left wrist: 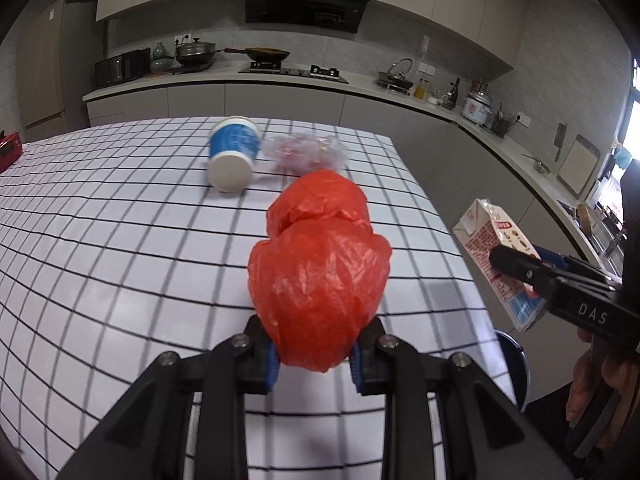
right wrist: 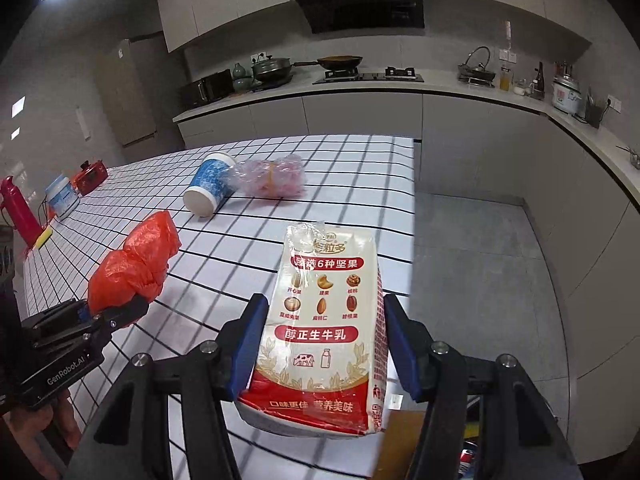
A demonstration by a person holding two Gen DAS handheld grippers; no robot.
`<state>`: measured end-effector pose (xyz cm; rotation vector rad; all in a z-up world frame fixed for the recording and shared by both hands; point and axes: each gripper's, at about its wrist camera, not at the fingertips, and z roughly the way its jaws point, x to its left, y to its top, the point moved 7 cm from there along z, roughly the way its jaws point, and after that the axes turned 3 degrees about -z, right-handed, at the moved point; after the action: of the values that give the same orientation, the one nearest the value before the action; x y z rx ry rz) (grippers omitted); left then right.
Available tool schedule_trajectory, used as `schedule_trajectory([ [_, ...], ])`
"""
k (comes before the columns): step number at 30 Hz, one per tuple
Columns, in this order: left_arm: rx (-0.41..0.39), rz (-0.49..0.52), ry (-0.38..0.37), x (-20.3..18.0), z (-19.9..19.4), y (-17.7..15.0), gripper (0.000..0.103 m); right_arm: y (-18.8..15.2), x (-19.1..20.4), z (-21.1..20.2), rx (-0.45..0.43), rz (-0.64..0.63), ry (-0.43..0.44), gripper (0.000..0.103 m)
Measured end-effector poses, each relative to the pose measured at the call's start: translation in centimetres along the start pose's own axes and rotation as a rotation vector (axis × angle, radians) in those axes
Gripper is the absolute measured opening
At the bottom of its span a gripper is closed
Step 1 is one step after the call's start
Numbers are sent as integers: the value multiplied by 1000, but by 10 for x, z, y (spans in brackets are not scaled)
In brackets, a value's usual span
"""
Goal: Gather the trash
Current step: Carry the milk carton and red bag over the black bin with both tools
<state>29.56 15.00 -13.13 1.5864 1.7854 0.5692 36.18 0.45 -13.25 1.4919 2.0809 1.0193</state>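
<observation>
My left gripper [left wrist: 314, 354] is shut on a crumpled red plastic bag [left wrist: 320, 268] and holds it above the checked table; the bag also shows in the right wrist view [right wrist: 132, 266]. My right gripper [right wrist: 324, 344] is shut on a white and red milk carton [right wrist: 324, 332] past the table's right edge; the carton also shows in the left wrist view [left wrist: 500, 260]. A blue and white paper cup [left wrist: 232, 154] lies on its side on the table, next to a clear crumpled plastic bag [left wrist: 306, 152].
The table [left wrist: 120, 240] has a white cloth with black grid lines. At its far left stand a red bottle [right wrist: 16, 212], a white tub [right wrist: 62, 200] and a red box [right wrist: 90, 176]. Kitchen counters run behind and to the right. A box sits on the floor below the carton [right wrist: 404, 436].
</observation>
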Motion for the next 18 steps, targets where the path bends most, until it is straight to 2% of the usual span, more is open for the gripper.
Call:
schedule_trajectory([
  [14,26,100,-115,-138,3,-38,28,-59,-141,-88,-8,80,-139,60],
  [18,36,136,-149,-175,4,-48,28,-76,-171,-104,-6,106,-161,60],
])
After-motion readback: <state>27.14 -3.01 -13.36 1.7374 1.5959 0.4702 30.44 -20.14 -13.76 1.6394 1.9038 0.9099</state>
